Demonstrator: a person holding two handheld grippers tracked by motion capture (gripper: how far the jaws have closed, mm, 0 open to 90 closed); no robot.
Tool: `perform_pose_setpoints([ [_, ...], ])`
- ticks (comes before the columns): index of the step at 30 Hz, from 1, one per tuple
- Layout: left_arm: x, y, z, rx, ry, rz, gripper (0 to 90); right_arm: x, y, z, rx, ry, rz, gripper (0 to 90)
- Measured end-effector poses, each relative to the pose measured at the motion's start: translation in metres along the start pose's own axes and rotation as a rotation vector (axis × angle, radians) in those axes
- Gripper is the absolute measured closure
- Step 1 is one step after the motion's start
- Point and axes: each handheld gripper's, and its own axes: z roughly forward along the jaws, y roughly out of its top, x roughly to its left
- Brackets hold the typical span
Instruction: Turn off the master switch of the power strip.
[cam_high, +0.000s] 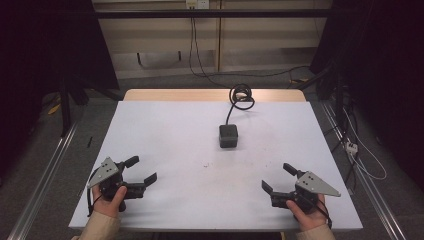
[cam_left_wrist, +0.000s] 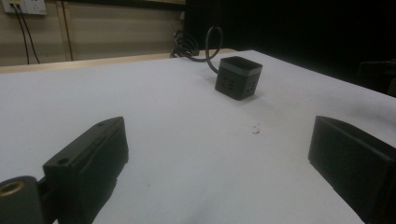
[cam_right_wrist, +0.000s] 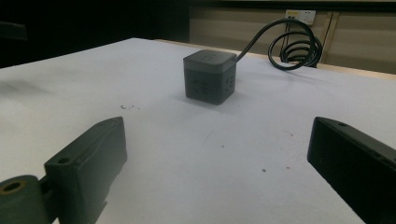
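A dark grey cube-shaped power socket (cam_high: 228, 135) with coiled black cable (cam_high: 241, 95) sits toward twelve o'clock on the white worktop (cam_high: 165, 135). Left gripper (cam_high: 141, 174) and right gripper (cam_high: 278, 178), jaws wide and empty, rest at seven and five; closing squarely on opposite flat faces looks wisest.

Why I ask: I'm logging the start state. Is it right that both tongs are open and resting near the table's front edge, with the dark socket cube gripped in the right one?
Not quite: the socket cube is gripped by nothing. In the high view it sits alone mid-table, its cable coiled toward the far edge. The left tongs and right tongs are indeed open near the front edge.
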Motion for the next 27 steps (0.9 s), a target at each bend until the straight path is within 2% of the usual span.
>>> perform_pose_setpoints([
  [7, 0.001, 0.0, -0.001, -0.004, -0.008, 0.0, 4.4, 0.002, 0.005, 0.007, 0.007, 0.004, -0.003, 7.0],
  [18, 0.001, 0.001, 0.001, 0.0, -0.018, 0.005, 4.4, -0.001, 0.017, 0.03, 0.019, 0.006, -0.004, 10.5],
  [27, 0.0, 0.001, 0.001, 0.002, -0.019, 0.011, 4.4, -0.006, 0.023, 0.05, 0.023, -0.021, 0.021, 10.2],
])
